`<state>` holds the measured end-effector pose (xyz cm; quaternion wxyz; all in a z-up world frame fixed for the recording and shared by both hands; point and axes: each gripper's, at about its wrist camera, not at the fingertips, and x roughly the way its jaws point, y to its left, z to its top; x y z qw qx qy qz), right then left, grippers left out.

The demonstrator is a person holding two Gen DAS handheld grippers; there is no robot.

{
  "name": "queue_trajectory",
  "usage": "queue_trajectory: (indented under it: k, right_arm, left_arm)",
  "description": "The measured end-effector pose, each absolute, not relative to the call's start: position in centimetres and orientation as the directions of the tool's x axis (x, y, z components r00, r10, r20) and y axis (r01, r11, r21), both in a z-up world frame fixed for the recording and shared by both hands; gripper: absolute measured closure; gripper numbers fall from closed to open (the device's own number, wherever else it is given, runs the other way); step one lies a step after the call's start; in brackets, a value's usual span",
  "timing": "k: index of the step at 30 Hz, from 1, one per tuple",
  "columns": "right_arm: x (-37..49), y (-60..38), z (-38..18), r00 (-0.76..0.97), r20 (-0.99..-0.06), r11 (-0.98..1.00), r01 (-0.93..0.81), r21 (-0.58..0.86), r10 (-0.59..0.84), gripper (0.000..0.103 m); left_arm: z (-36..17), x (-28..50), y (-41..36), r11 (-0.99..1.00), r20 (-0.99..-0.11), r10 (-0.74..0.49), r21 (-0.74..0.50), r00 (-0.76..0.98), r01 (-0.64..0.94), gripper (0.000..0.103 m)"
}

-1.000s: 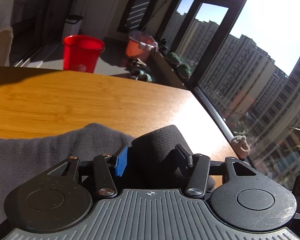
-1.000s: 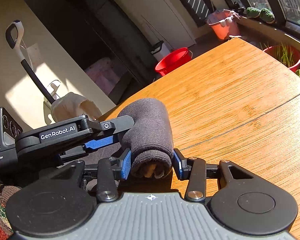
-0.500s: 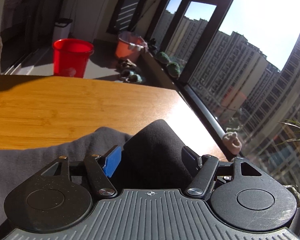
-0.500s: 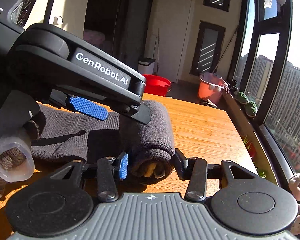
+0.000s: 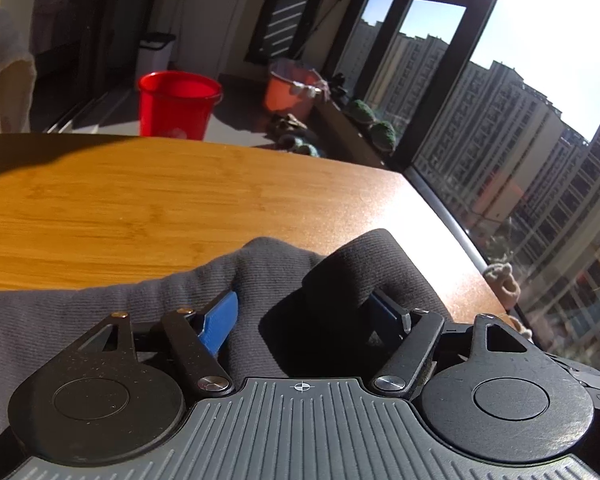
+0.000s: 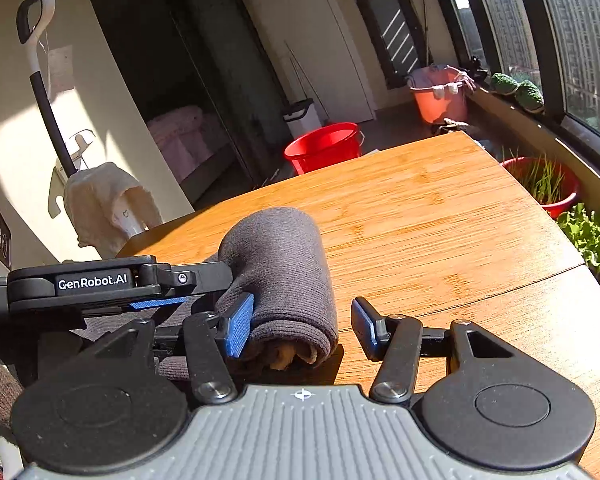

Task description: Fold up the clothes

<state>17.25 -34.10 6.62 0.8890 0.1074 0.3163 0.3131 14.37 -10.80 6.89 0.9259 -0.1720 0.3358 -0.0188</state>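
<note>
Right wrist view. The right gripper (image 6: 304, 326) stands with jaws parted; its left pad touches a rolled grey garment (image 6: 280, 276) lying on the wooden table (image 6: 440, 232), while the right pad stands clear of it. The left gripper (image 6: 220, 284) enters from 9 o'clock and meets the roll. A red bucket (image 6: 324, 146) stands beyond the table at 12 o'clock.

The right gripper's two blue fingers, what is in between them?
In the right wrist view, the end of the rolled grey cloth lies between them. It touches the left finger; bare table shows before the right finger.
</note>
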Motion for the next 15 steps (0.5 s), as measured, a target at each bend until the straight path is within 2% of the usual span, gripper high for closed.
queue_trajectory:
  k: [6,8,11,13,15]
  right_arm:
    - [17.1,-34.1,5.8,0.553,-0.475,0.729,-0.504,0.464,0.685,0.049]
    - [17.6,-34.9,5.9,0.533,-0.451,0.694,-0.467,0.548,0.715,0.058]
    - [17.8,-35.9,6.4,0.537,-0.398,0.646,-0.425,0.633,0.744,0.061]
    - [17.1,-34.8,7.2,0.565,-0.42,0.695,-0.47,0.544,0.71,0.061]
    - [15.8,-31.7,7.5,0.604,-0.499,0.781,-0.532,0.328,0.621,0.061]
  left_arm:
    - [5.6,11.6,-8.7,0.911,-0.617,-0.223,-0.408,0.755,-0.064,0.034]
    - [5.3,11.0,-8.1,0.904,-0.601,-0.236,-0.424,0.764,-0.054,0.037]
    - [4.7,10.3,-6.6,0.857,-0.576,-0.298,-0.513,0.761,-0.053,0.037]
    - [4.5,10.0,-5.9,0.834,-0.565,-0.323,-0.549,0.759,-0.054,0.037]
    - [4.4,9.6,-5.6,0.825,-0.562,-0.327,-0.562,0.76,-0.062,0.037]
